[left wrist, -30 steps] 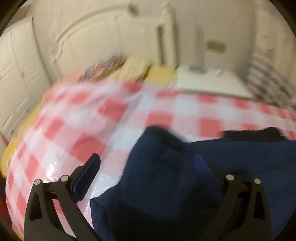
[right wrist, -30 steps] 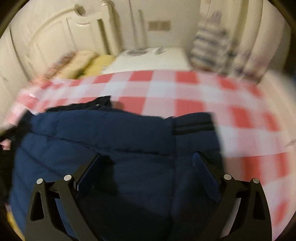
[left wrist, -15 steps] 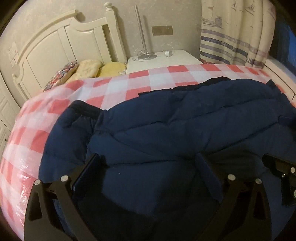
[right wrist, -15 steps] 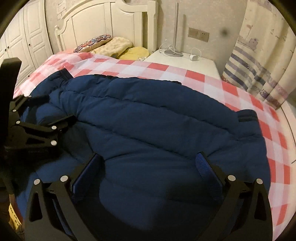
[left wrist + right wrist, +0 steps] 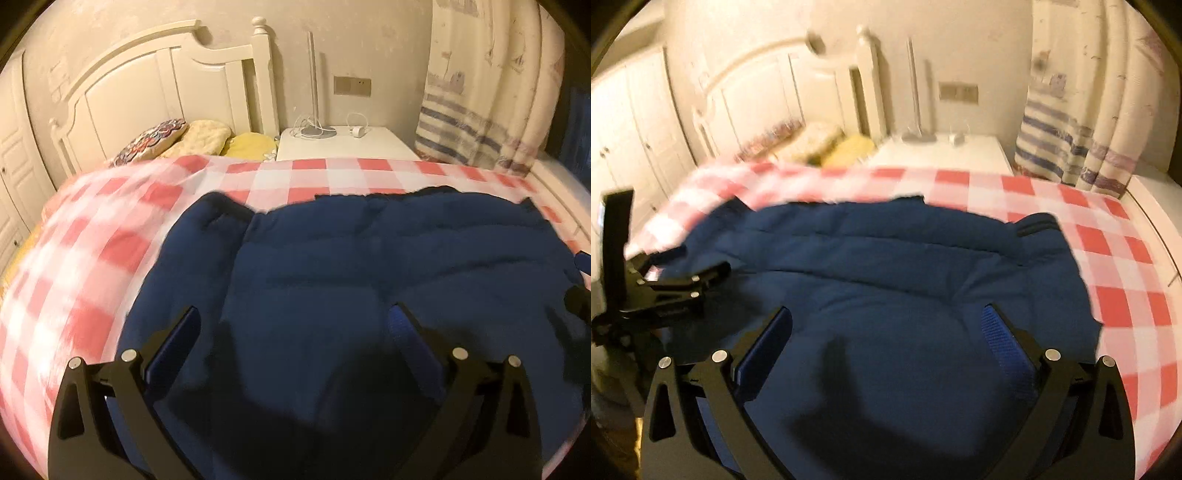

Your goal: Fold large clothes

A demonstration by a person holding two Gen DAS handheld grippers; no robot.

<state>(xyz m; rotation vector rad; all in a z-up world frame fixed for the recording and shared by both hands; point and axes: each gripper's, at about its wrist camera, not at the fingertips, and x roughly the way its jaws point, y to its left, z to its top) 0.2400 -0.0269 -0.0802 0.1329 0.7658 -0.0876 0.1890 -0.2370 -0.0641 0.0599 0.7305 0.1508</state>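
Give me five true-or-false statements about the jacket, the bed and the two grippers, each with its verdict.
1. The navy jacket lies on a red-and-white checked cover. True.
2. The left gripper is clamped shut on a sleeve. False: its jaws stand wide open over the jacket.
3. The right gripper is open. True.
4. The bedside table is bare. False: a lamp base and a white plug with cable sit on it.
5. The pillows lie on the jacket. False: they lie by the headboard, apart from it.

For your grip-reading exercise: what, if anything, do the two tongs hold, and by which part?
Nothing: left tongs and right tongs both gape above the padded navy-blue jacket, gripping no part.
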